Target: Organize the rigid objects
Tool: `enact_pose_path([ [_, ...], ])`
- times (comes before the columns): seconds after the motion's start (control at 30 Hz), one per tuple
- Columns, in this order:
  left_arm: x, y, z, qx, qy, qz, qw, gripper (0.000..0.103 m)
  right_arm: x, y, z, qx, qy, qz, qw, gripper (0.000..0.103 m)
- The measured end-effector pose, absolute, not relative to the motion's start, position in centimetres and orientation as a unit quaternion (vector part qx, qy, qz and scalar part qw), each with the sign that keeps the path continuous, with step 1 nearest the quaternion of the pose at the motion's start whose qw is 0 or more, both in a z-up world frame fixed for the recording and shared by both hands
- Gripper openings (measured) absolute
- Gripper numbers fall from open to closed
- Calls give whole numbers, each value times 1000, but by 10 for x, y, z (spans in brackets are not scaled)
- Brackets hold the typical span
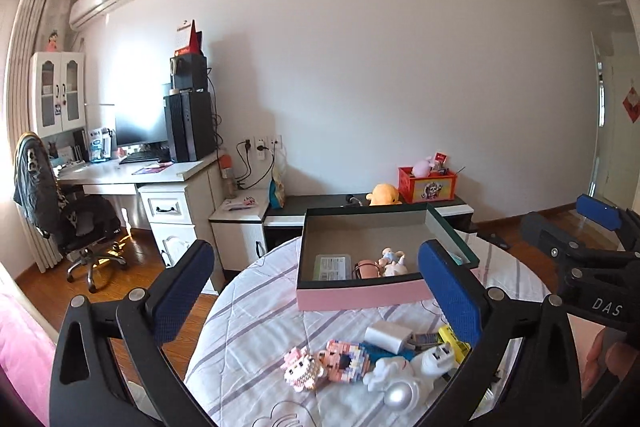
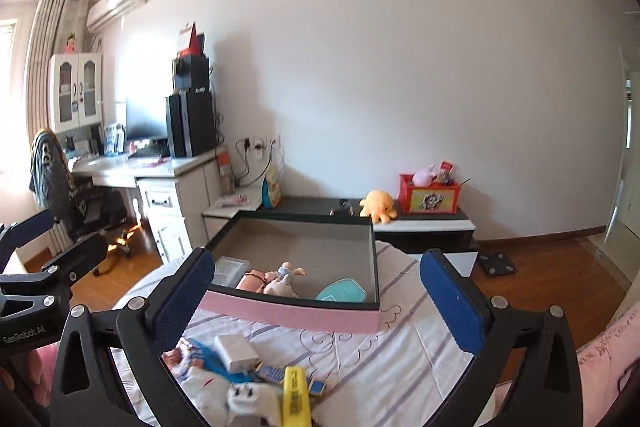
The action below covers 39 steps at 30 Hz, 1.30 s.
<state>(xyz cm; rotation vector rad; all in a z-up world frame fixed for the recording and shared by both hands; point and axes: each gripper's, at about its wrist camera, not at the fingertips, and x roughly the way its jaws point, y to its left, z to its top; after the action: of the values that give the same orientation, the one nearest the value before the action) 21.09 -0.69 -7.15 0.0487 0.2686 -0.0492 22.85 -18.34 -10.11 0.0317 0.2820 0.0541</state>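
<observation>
Left gripper [image 1: 316, 291]: blue-padded fingers [image 1: 182, 291] spread wide apart, nothing between them, raised over the bed.
Right gripper [image 2: 316, 301]: fingers [image 2: 454, 301] likewise wide apart and empty.
Box [image 1: 360, 297]: pink-sided, dark-rimmed, open, lying on the striped bedcover [image 1: 256, 307]; holds a small doll [image 1: 394, 261] and a clear case [image 1: 332, 267].
Toys [image 1: 340, 359]: loose heap near the grippers, in front of the box: brick figures, white charger [image 2: 236, 351], yellow highlighter [image 2: 296, 395].
Background: desk [image 1: 132, 171], red crate [image 1: 427, 185].
</observation>
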Motion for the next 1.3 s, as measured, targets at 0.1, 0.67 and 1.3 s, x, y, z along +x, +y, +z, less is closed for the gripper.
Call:
enact_pose_path([
  [0.1,178,-4,-62,27,118,-19,992,103,191,-178,-95,19,117,17,993,103],
  [0.67,72,-1,-35,10,35,-19,999,103,86,-159,-67,4,78,10,997,103],
  [1.3,62,-3,-34,14,27,-8,999,103,70,-156,-62,-4,62,0,998,103],
])
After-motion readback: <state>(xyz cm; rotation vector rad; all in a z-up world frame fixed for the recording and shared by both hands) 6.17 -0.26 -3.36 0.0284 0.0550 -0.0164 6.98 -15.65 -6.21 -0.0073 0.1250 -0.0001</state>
